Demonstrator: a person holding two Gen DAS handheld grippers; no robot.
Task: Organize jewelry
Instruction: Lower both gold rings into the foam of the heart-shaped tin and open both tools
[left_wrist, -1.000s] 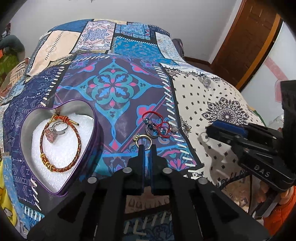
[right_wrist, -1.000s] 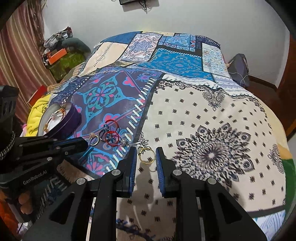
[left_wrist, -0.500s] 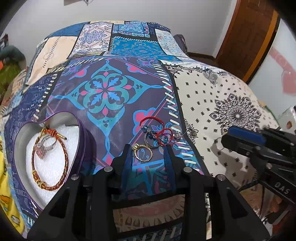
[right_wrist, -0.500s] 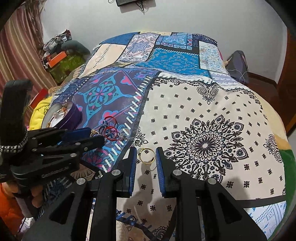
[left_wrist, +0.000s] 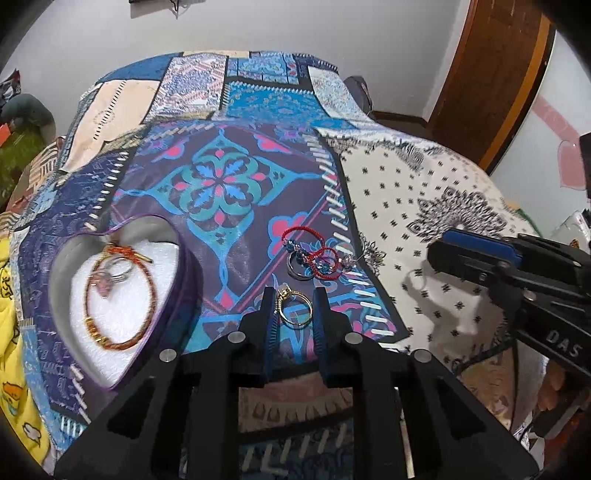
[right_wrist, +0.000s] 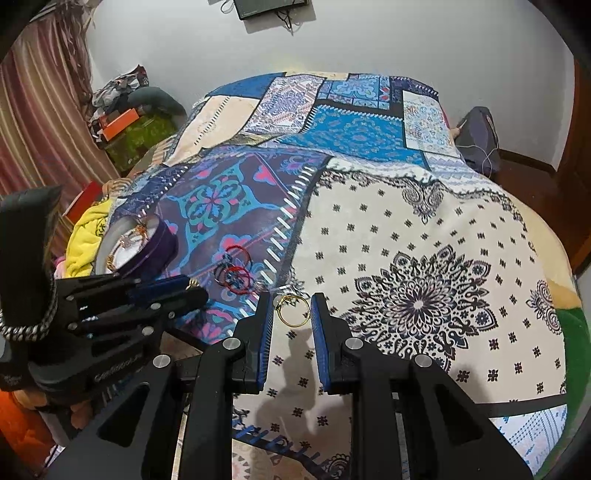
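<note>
Here, a gold ring with a small pearl-like bead (left_wrist: 294, 308) lies flat on the patchwork bedspread (left_wrist: 236, 206), framed between the two blue-padded fingers of the left gripper (left_wrist: 294, 295); the jaws stand moderately apart, clear of the ring on both sides, and hold nothing. Just beyond the ring lies a tangle of red cord bracelets with dark beads (left_wrist: 317, 254), partly overlapping a dark metal ring (left_wrist: 297, 266). To the left, well apart from these pieces, a purple heart-shaped box (left_wrist: 184, 280) with a white foam lining holds a red-and-gold braided bracelet (left_wrist: 122, 295) and a silver ring with a pink stone (left_wrist: 107, 278), the ring lying inside the bracelet's loop.

In the right wrist view, a thin gold hoop (right_wrist: 293, 311) lies on the cream, black-printed panel of the bedspread, between the fingers of the right gripper (right_wrist: 292, 308). These jaws are likewise open to a moderate width and do not touch the hoop. The left gripper's body appears at the left of this view, with the heart-shaped box and the red bracelets behind it.

Around the bed: a white wall (right_wrist: 369, 44), a striped curtain (right_wrist: 33, 122) and piled clothing at the left, and a brown wooden door (left_wrist: 491, 74) at the right.
</note>
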